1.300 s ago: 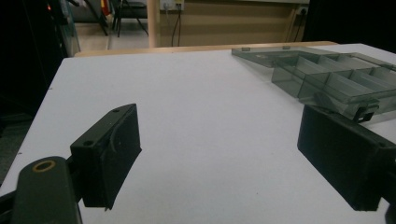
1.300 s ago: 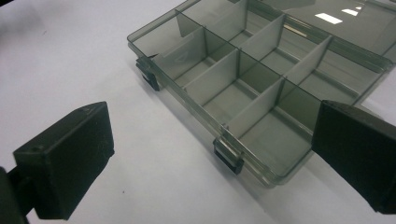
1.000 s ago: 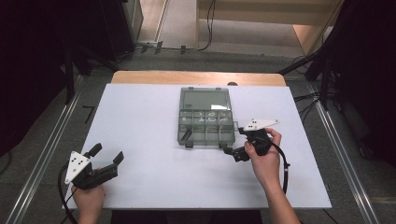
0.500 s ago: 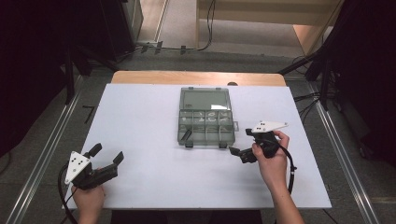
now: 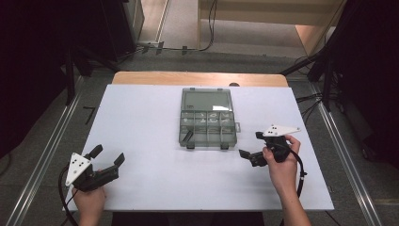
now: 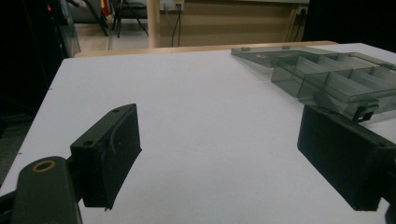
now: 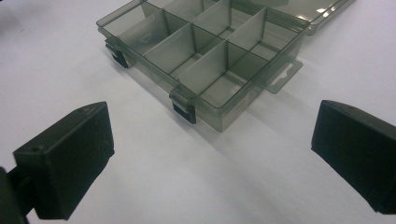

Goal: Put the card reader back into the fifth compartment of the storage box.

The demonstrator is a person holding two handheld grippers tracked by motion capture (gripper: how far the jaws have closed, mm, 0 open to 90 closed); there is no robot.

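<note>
1. A smoky-grey compartment organiser box (image 5: 207,117) lies open at the centre of the white table (image 5: 141,113), its lid folded flat toward the top of the frame.
2. The right tongs (image 5: 252,147) sit at centre right, just beside the box's lower right corner, released and grasping nothing.
3. The left tongs (image 5: 107,157) rest at lower left, well apart from the box, also spread and grasping nothing.
4. In the right gripper view the box's front latch (image 7: 184,110) lies ahead, left of centre between the jaws.
5. Judged from this, the right hand is nearer; the box's long axis runs top to bottom.
</note>
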